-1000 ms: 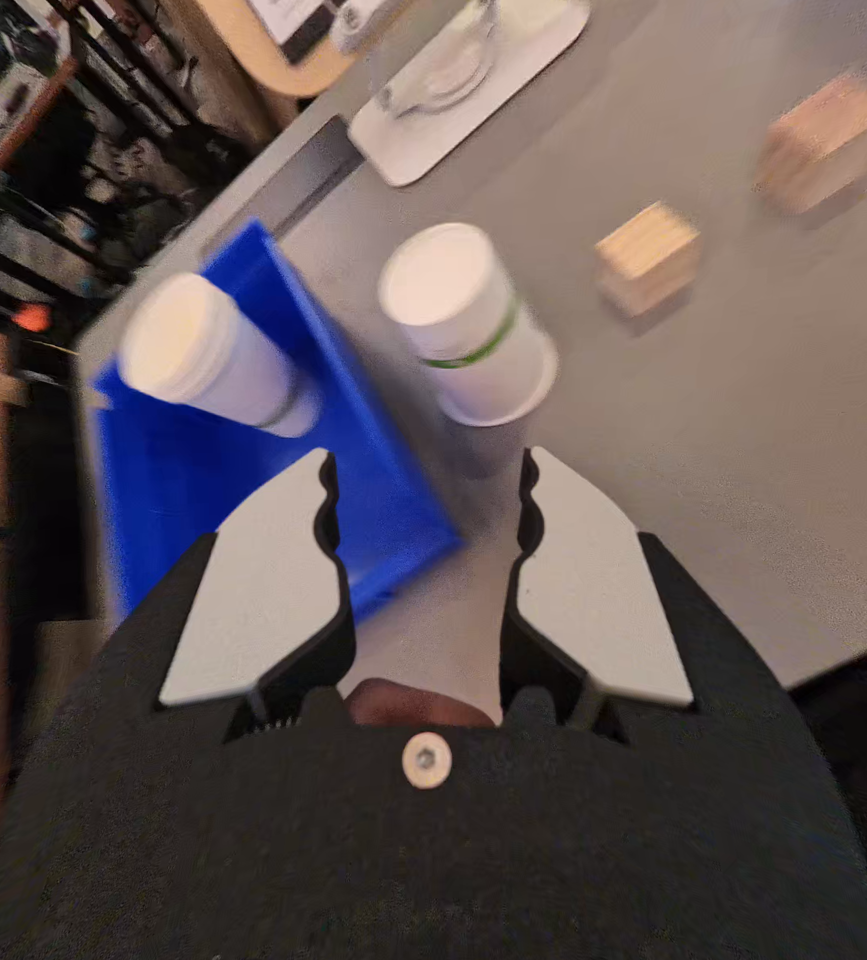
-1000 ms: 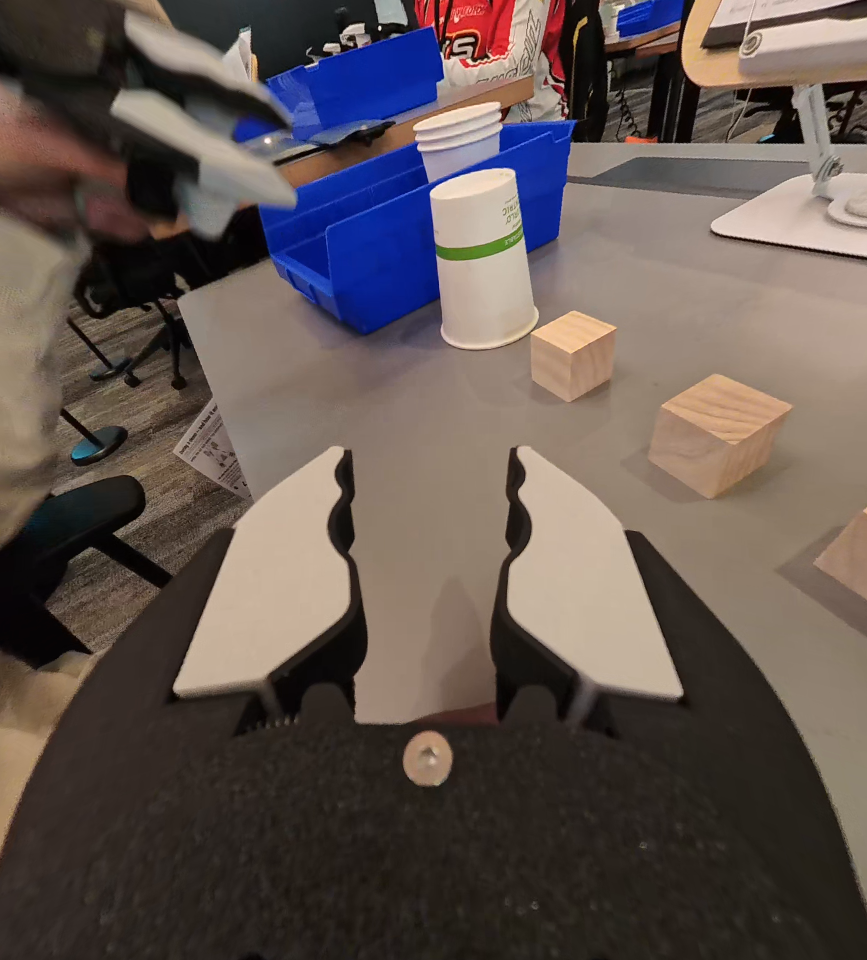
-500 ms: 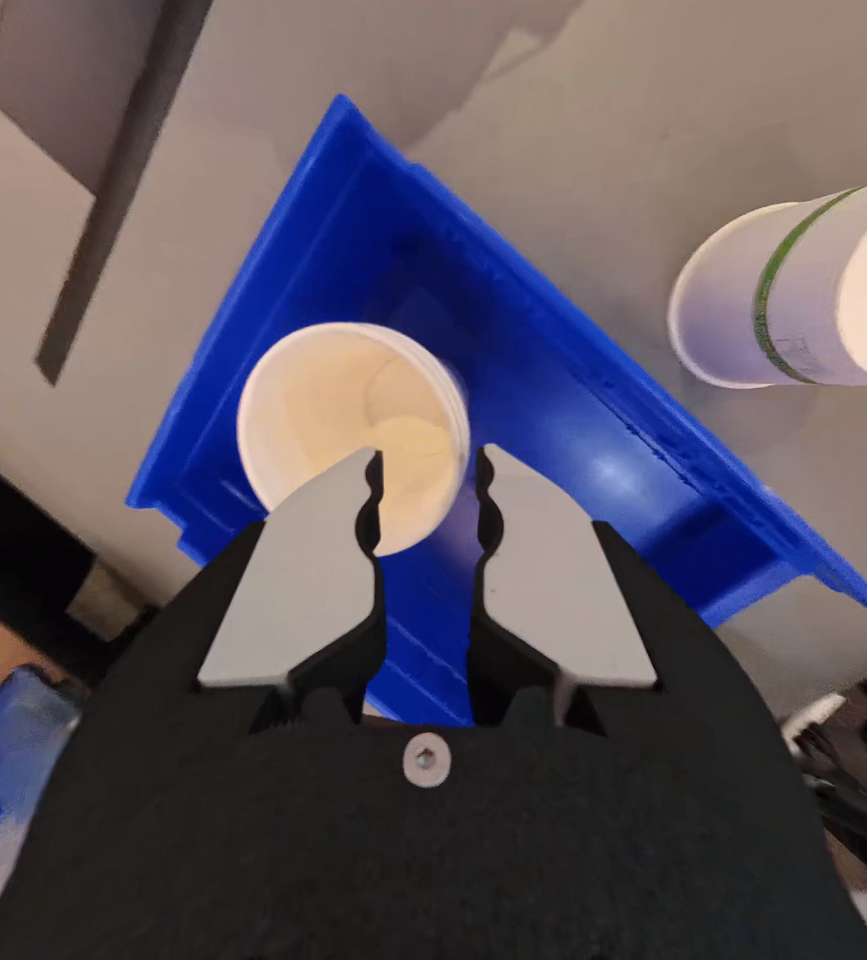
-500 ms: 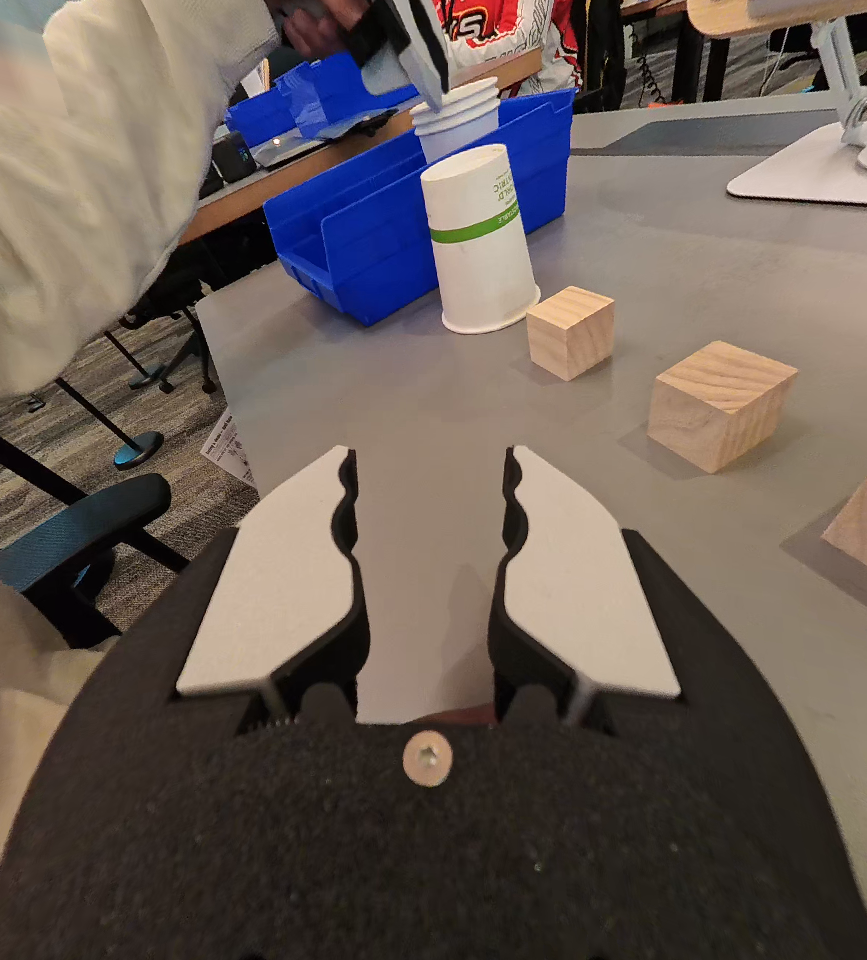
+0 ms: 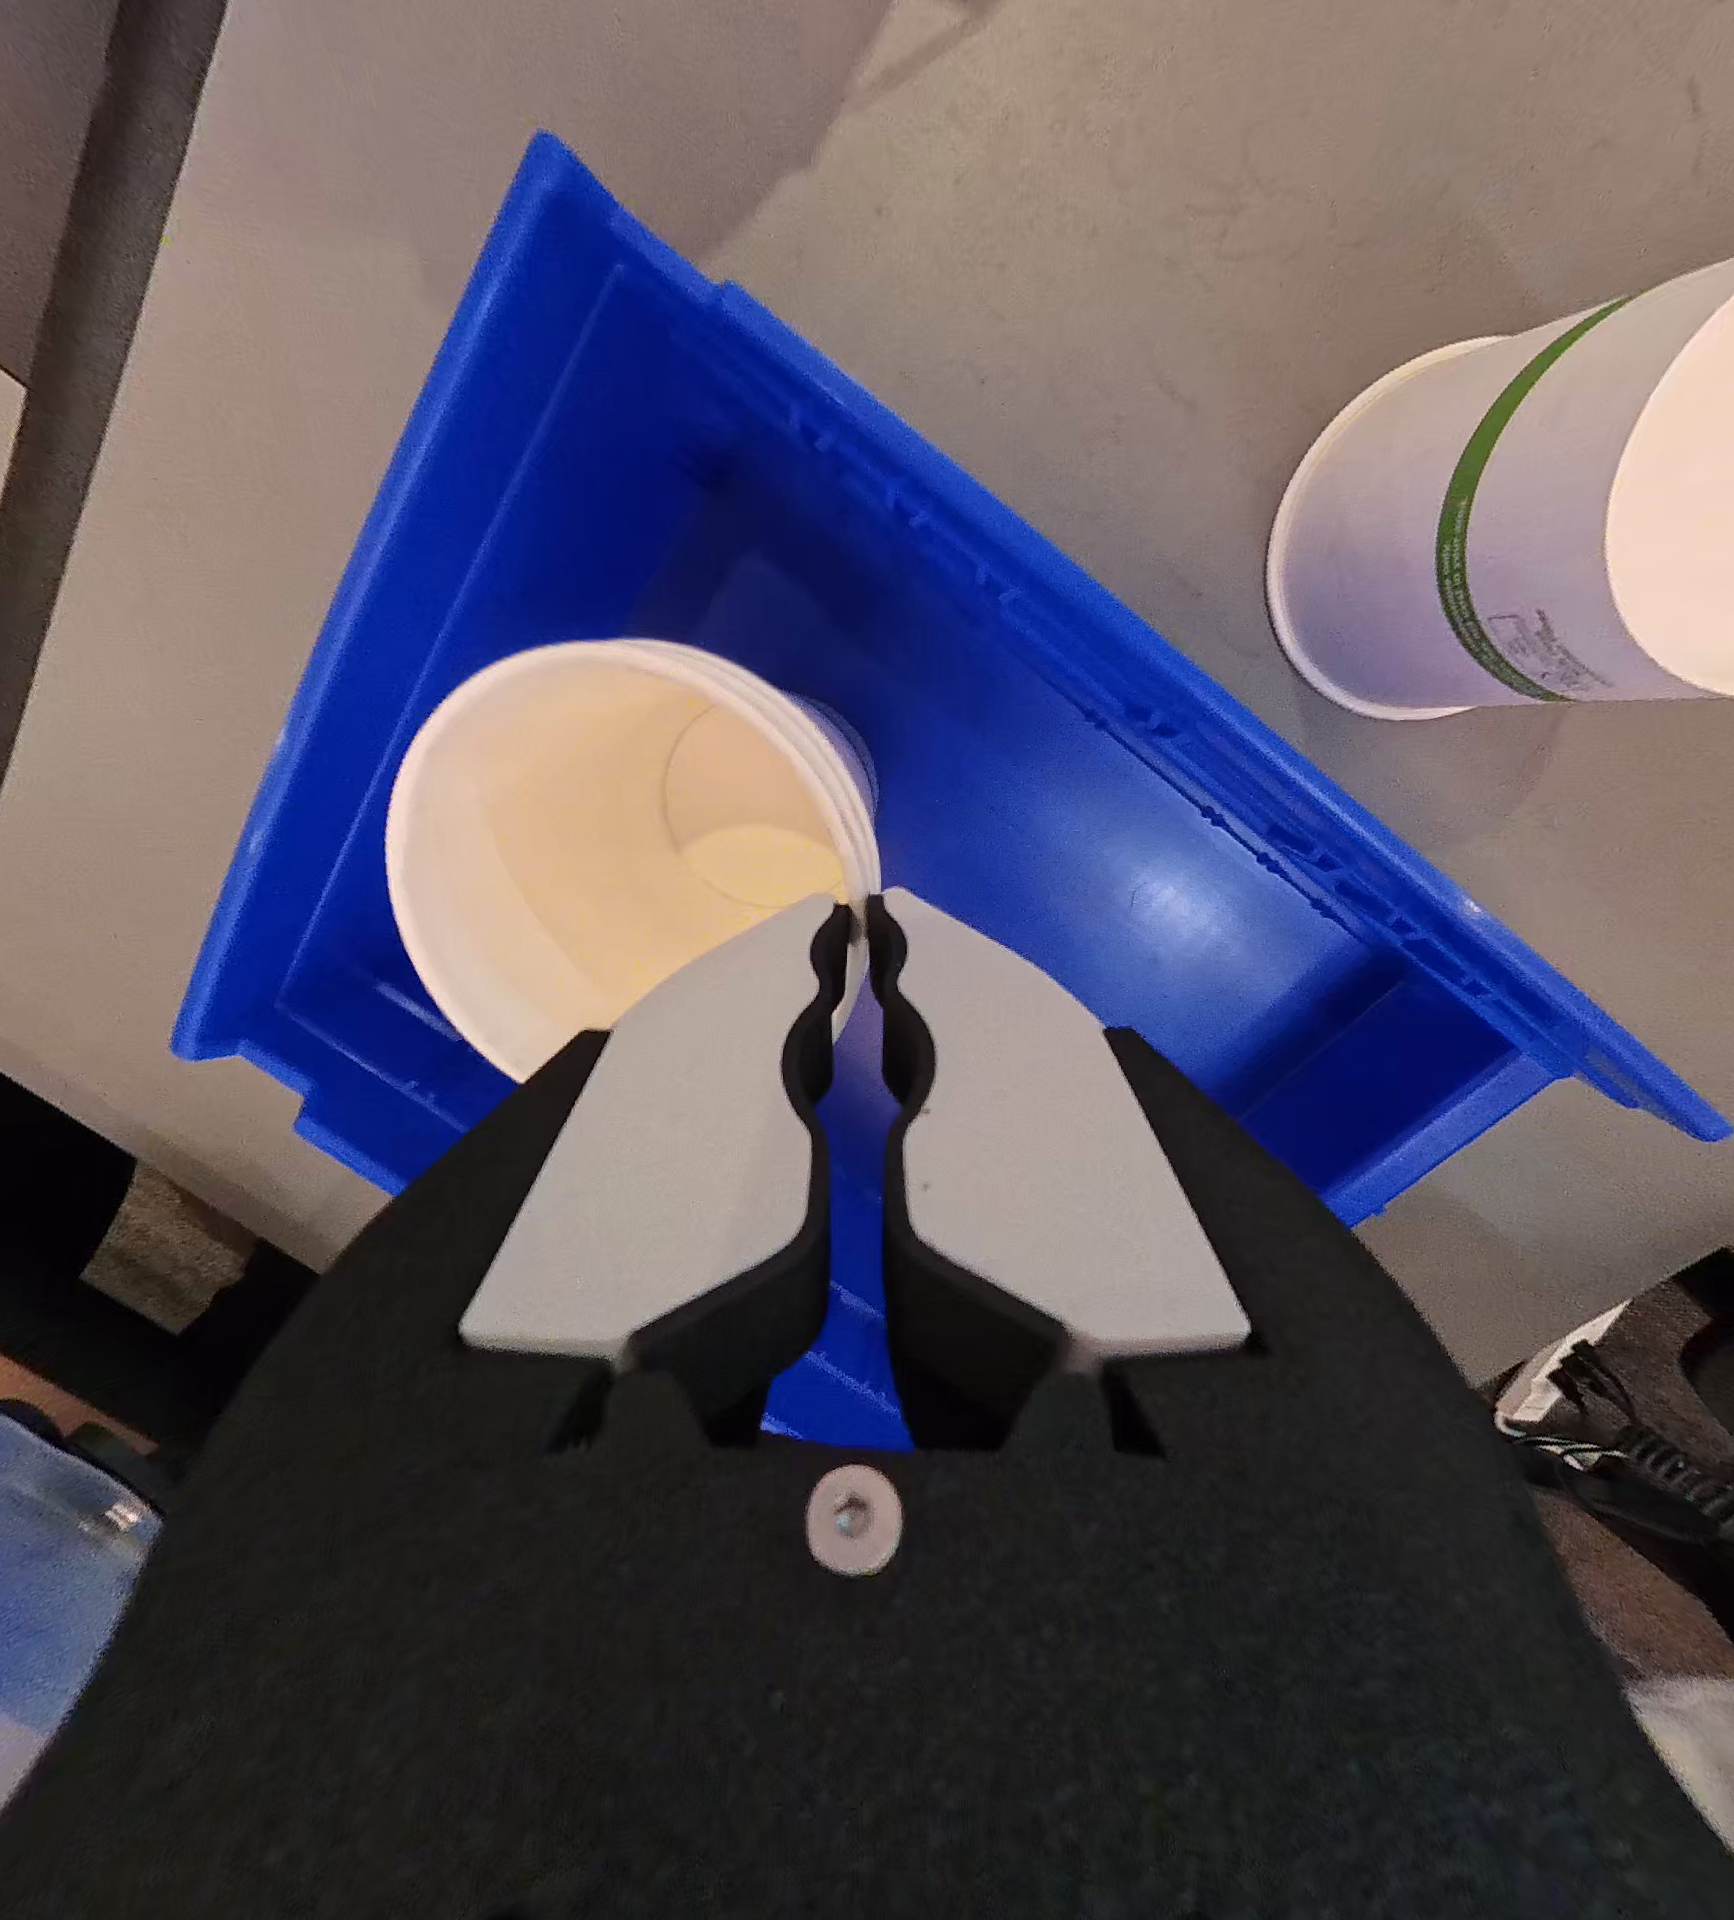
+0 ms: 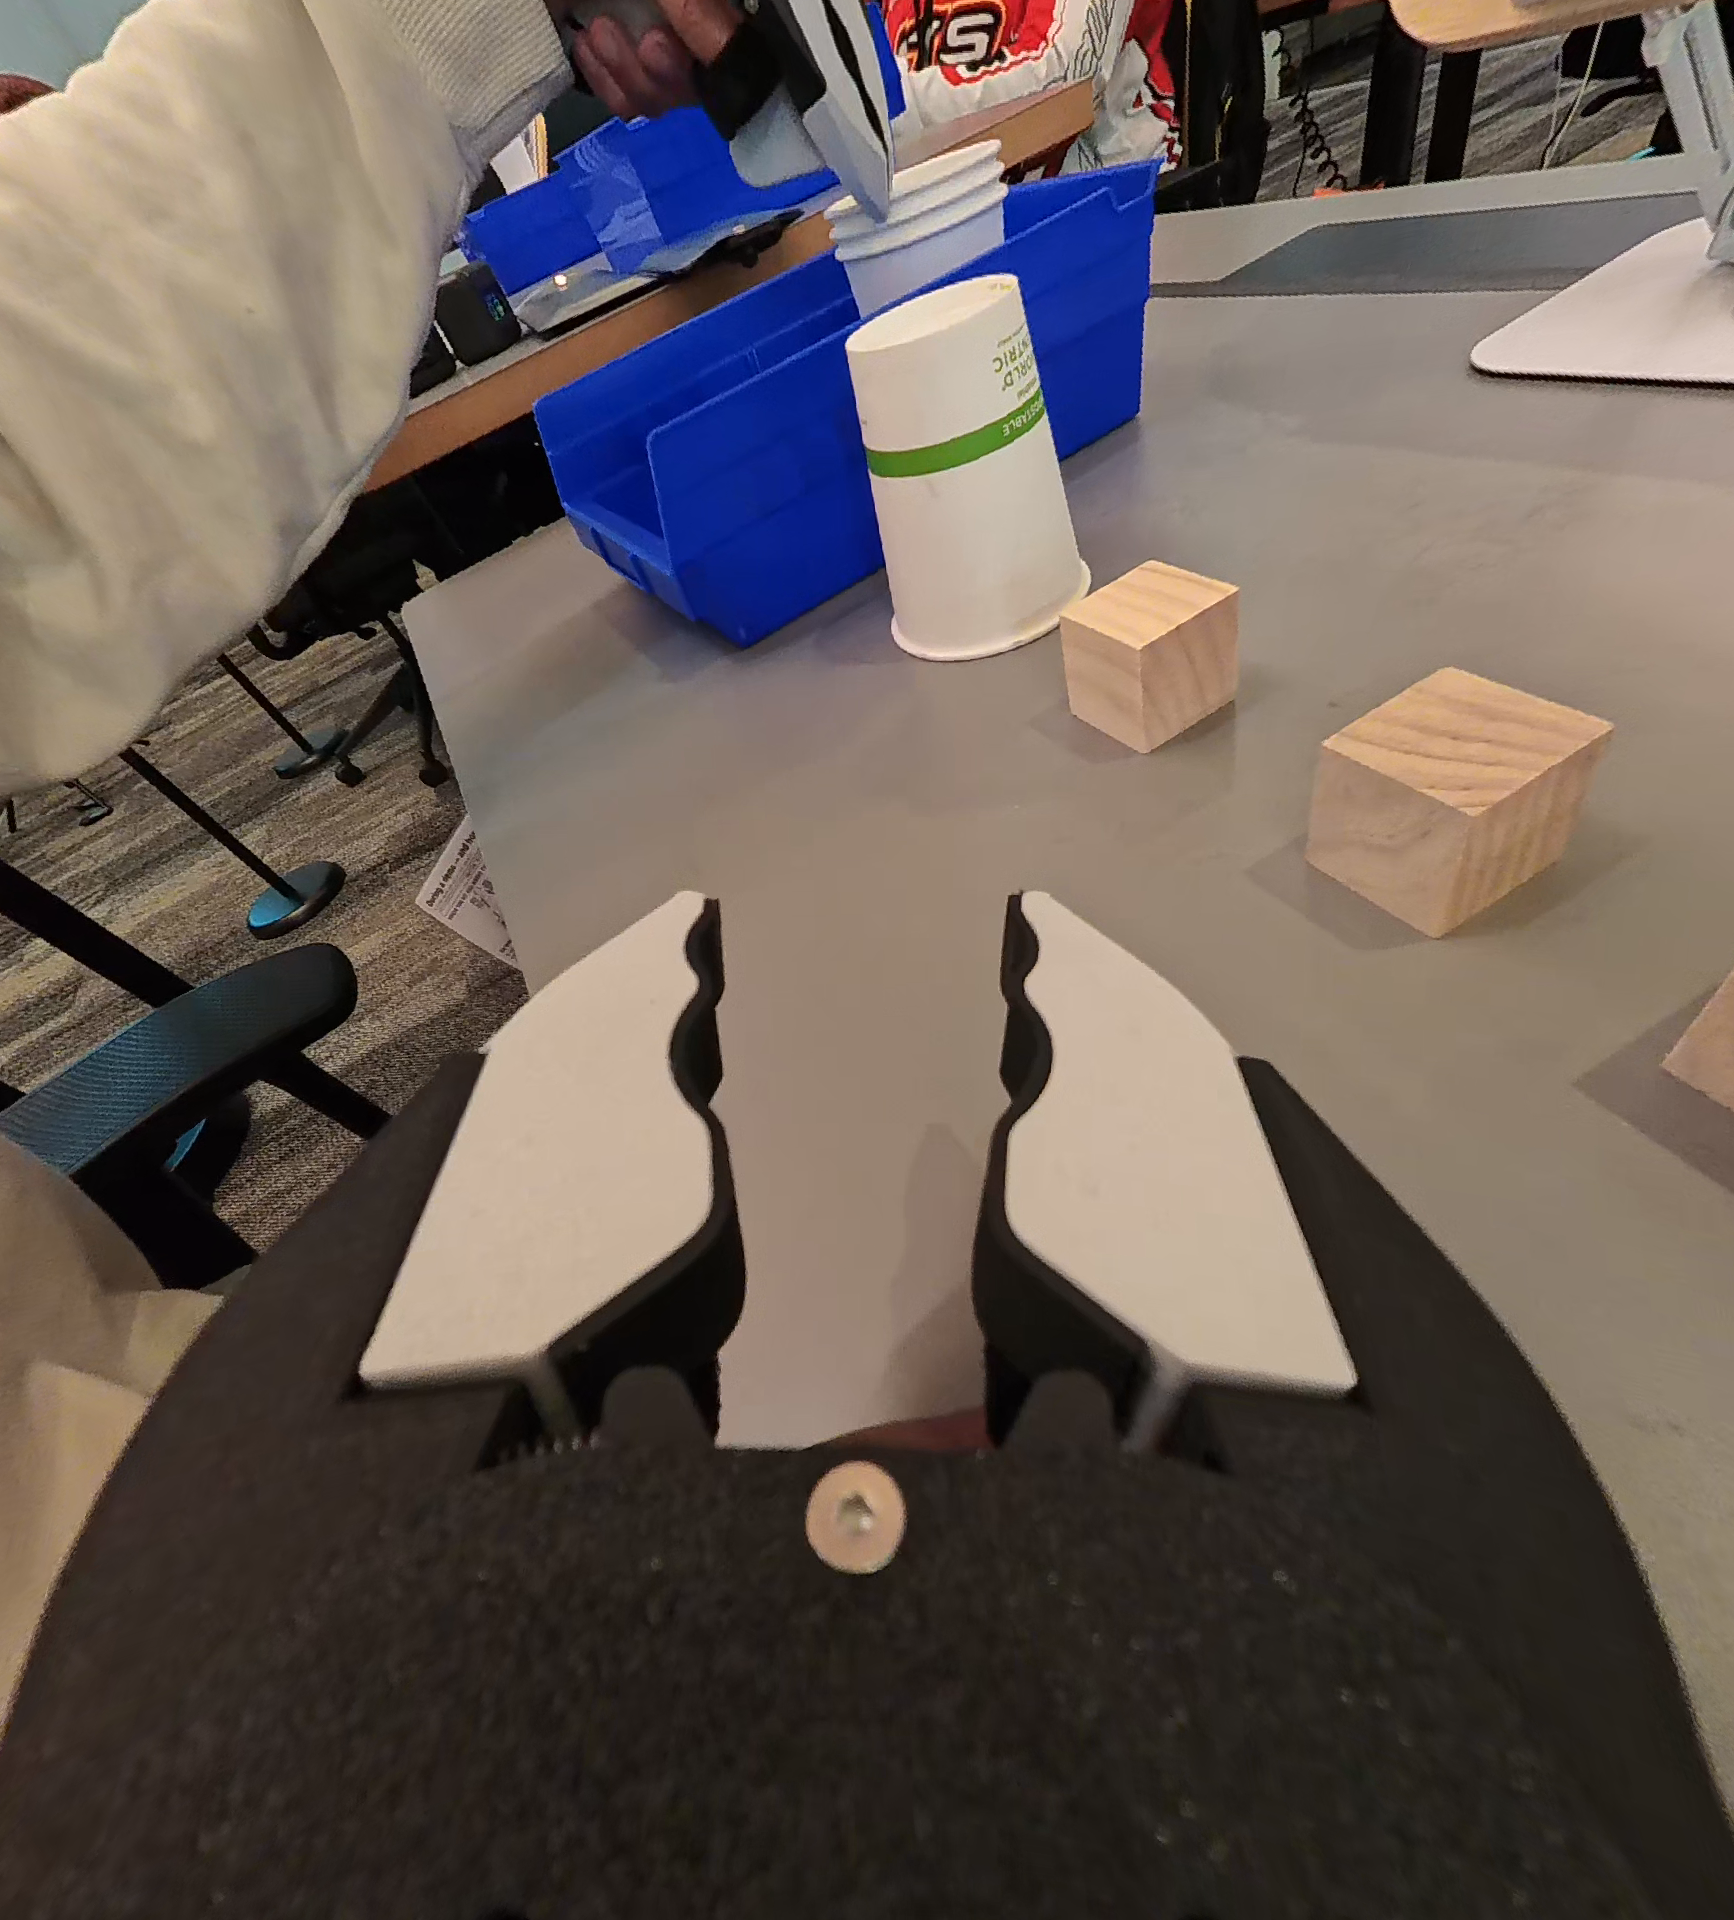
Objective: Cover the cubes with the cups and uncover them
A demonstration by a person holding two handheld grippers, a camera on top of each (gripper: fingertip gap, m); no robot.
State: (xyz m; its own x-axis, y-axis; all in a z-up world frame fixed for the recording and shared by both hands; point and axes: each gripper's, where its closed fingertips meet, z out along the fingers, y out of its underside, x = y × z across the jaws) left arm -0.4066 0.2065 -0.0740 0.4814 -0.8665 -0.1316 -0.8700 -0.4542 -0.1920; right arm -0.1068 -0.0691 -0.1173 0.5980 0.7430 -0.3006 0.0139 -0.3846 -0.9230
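Here the left gripper (image 5: 858, 914) is pinching the rim of the top cup in the stack of cups (image 5: 624, 842) at frame centre, inside the blue bin (image 5: 1102, 831), mouth facing the camera; the right gripper (image 6: 861, 914) is hanging open and empty, well apart from it.

The desk (image 6: 1362, 582) was grey and smooth, under soft indoor light. Beside it lay patterned grey carpet (image 6: 177, 727), with a dark office chair (image 6: 167, 1049) close by and a round-based black stand (image 6: 297, 896) farther off. A wooden-topped table (image 6: 634, 312) stood behind, and a white flat base (image 6: 1621, 322) rested on the desk's far corner.
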